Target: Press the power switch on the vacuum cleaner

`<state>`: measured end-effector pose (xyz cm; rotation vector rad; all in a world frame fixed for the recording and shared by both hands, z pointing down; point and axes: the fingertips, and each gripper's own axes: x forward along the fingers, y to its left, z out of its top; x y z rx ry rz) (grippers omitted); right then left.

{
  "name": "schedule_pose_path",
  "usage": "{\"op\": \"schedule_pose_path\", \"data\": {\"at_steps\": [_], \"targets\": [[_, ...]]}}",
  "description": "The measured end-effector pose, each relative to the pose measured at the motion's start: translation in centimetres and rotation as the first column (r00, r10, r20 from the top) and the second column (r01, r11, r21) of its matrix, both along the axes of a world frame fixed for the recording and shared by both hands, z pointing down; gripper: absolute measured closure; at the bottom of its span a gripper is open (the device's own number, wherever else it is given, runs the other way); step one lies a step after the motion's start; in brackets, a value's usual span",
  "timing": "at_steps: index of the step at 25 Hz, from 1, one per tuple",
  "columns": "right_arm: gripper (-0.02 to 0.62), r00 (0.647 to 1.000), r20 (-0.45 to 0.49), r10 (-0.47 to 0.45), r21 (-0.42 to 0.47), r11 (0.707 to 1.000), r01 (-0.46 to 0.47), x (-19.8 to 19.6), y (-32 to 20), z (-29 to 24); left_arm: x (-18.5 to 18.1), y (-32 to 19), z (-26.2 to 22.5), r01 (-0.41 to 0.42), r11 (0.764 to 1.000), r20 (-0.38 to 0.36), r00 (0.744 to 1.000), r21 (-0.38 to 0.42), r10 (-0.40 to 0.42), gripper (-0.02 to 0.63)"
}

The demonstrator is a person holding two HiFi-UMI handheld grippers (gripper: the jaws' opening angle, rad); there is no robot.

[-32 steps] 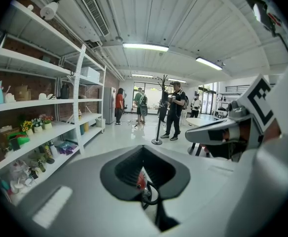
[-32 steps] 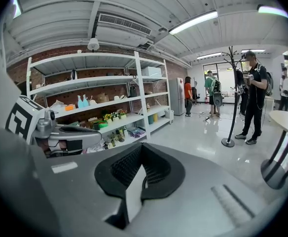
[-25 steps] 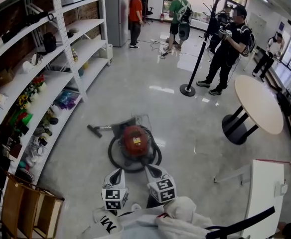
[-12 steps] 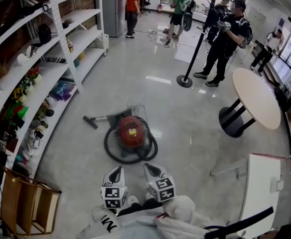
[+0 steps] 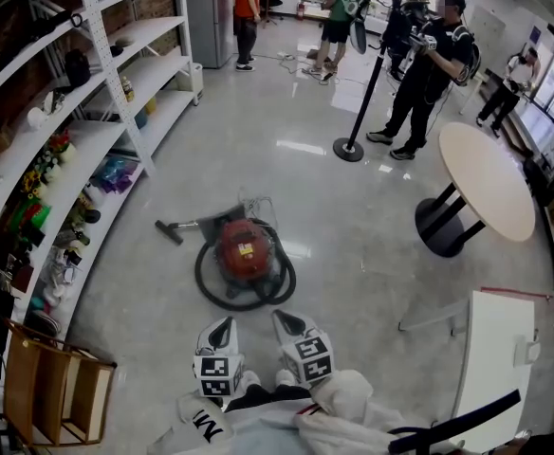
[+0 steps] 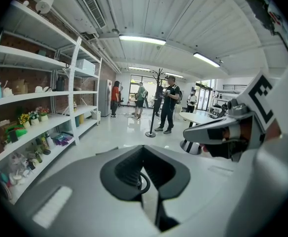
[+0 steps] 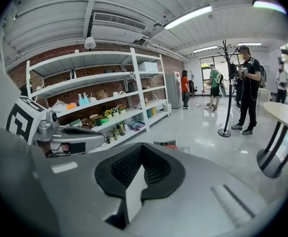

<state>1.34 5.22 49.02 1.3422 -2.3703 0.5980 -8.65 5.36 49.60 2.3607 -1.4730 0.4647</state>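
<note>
2 closed, empty claws, left claw (image 5: 224, 325) and right claw (image 5: 281, 318), well short of vacuum cleaner (image 5: 244, 246) straight ahead on floor (image 5: 372, 245); about equally near.

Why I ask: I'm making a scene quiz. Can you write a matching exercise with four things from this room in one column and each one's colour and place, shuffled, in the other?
Things
1. vacuum cleaner
2. round table
3. shelf unit
4. wooden crate

Colour and place
A. white, along the left side
B. red, mid-floor, black hose looped round it
C. brown, lower left corner
D. pale top on a black base, right side

Pairs: 1-B, 2-D, 3-A, 4-C
</note>
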Motion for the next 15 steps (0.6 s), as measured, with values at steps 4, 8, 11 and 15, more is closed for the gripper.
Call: {"op": "schedule_pose_path", "data": {"at_steps": [4,8,11,15], "targets": [[0.595,1.000,0.005,-0.003,-0.004,1.000,0.003,0.7,0.1,-0.1,0.8,0.0,-0.2,0.004,1.000,0.006,1.000,0.005,-0.004,0.606],[0.595,1.000,0.010,-0.021,0.001,1.000,0.021,1.2,0.3,-0.1,1.2,0.1,0.3,0.023,1.000,0.023,0.999,0.001,-0.023,0.606],[0.595,1.000,0.010,-0.024,0.013,1.000,0.024,1.9,0.3,-0.3,2.0,0.0,-0.3,0.024,1.000,0.021,0.999,0.014,-0.025,0.606],[0.597,0.999,-0.001,-0.033,0.035,0.999,0.033,2.2,-0.1,-0.6,2.3,-0.1,-0.5,0.029,0.999,0.028,0.999,0.026,-0.030,0.606]]}}
